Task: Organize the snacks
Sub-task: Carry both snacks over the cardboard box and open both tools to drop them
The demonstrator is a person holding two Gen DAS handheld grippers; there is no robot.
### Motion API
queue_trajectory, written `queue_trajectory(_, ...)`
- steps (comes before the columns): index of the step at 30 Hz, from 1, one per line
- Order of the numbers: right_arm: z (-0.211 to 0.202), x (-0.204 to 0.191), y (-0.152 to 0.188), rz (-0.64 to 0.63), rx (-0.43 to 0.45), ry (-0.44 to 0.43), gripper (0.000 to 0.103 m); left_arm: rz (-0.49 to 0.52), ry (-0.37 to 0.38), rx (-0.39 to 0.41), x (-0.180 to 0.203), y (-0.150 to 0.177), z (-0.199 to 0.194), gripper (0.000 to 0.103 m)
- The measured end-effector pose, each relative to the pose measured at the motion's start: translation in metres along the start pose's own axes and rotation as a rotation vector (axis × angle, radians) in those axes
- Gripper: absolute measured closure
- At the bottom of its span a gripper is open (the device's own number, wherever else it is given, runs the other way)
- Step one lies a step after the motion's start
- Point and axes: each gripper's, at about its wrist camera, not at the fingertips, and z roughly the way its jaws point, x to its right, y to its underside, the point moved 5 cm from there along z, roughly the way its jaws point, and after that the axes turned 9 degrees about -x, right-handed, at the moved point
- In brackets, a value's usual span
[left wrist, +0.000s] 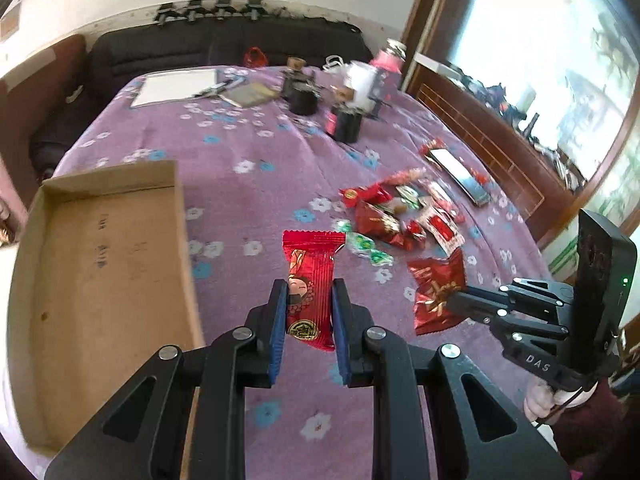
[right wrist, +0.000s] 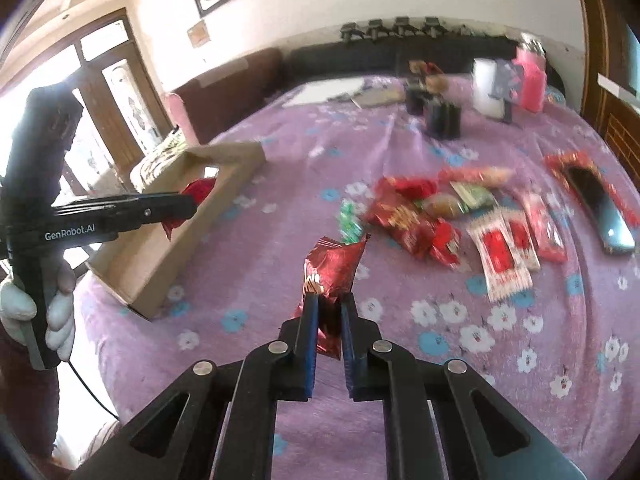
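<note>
We see two red snack packets lifted off the bedspread — a long one with a cartoon figure (left wrist: 308,280), upright between blue pads, and a shiny crinkled one (right wrist: 334,268), clamped likewise. Remaining snack pile (left wrist: 396,212) — red and green wrappers — lies scattered right of the open, empty cardboard box (left wrist: 100,280).

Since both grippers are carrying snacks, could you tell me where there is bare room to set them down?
The cardboard box shows a bare floor. Bare bedspread lies between the box and the snack pile, and in front of the pile near the right gripper. It is crowded around the pile, the phone and the far black containers.
</note>
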Motion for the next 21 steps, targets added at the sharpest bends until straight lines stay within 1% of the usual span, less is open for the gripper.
queue_trajectory(3, -0.006, -0.020, -0.014, -0.047, 0.020, -0.001, 0.093, -0.041, -0.039, 0.033, -0.024, -0.003, -0.015, 0.085)
queue_trajectory(5, -0.006, -0.036, -0.024, -0.078, 0.028, -0.012, 0.093, -0.080, -0.052, 0.046, -0.042, -0.006, -0.023, 0.084)
queue_trajectory(10, 0.001, -0.076, -0.056, -0.135, 0.040, -0.075, 0.093, -0.165, -0.104, 0.060, -0.092, -0.018, -0.032, 0.084)
queue_trajectory(14, 0.027, -0.107, -0.088, -0.149, 0.021, -0.146, 0.093, -0.230, -0.139, 0.043, -0.126, -0.029, -0.018, 0.084)
queue_trajectory(17, 0.056, -0.129, -0.111, -0.140, -0.016, -0.197, 0.093, -0.286, -0.135, 0.017, -0.150, -0.037, 0.003, 0.084)
queue_trajectory(21, 0.095, -0.150, -0.138, -0.153, -0.052, -0.187, 0.093, -0.353, -0.103, -0.018, -0.177, -0.043, 0.034, 0.084)
